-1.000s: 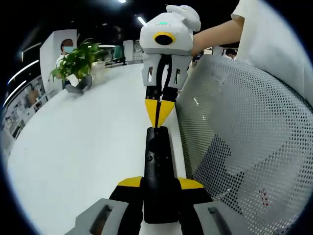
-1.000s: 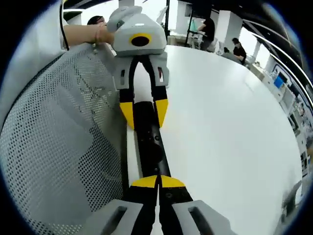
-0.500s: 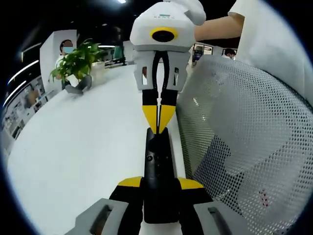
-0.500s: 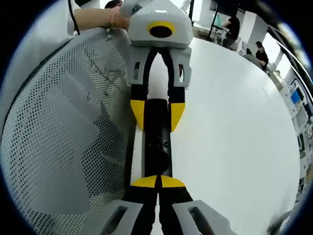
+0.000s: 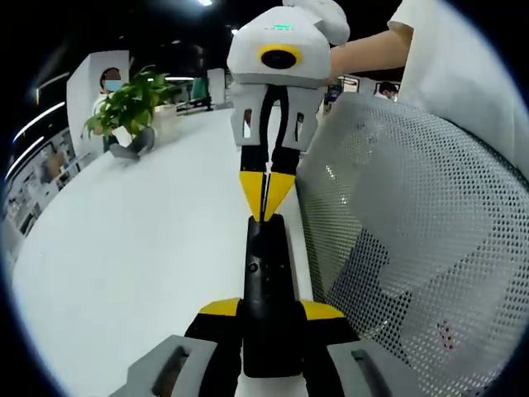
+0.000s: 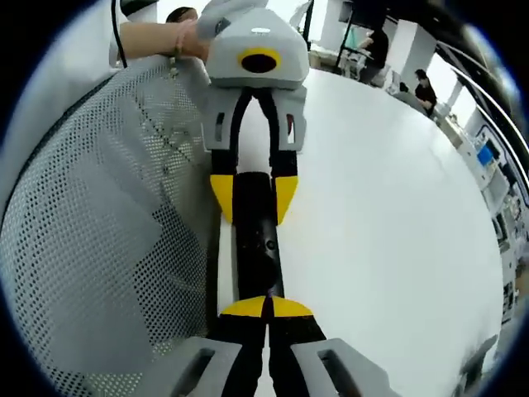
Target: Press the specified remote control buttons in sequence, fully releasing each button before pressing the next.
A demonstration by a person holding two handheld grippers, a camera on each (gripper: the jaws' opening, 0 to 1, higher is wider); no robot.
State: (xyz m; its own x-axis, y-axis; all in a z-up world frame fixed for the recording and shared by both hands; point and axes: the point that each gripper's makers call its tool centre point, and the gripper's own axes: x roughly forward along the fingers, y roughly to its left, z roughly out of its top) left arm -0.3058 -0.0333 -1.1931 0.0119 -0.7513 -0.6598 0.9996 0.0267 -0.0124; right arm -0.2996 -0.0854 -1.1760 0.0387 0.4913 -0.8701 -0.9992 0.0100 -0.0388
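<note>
A black remote control (image 5: 266, 273) lies lengthwise over the white table (image 5: 132, 248). My left gripper (image 5: 269, 311) is shut on its near end, one yellow-tipped finger on each side. My right gripper (image 5: 264, 203) comes in from the far side, its yellow tips shut together and resting at the remote's far end. In the right gripper view, my right gripper (image 6: 266, 308) has its shut tips on top of the remote control (image 6: 253, 244). Across from it, my left gripper (image 6: 252, 198) clamps the remote's other end. The buttons are too small to make out.
A grey mesh chair back (image 5: 413, 240) stands close beside the remote, also in the right gripper view as the chair back (image 6: 99, 240). A potted plant (image 5: 128, 103) sits at the table's far side. The person's arm (image 5: 364, 54) holds the right gripper. People stand in the background.
Half a second ago the right gripper had pushed closer along the remote. It has now drawn back a little with its tips still shut. The left gripper keeps its hold.
</note>
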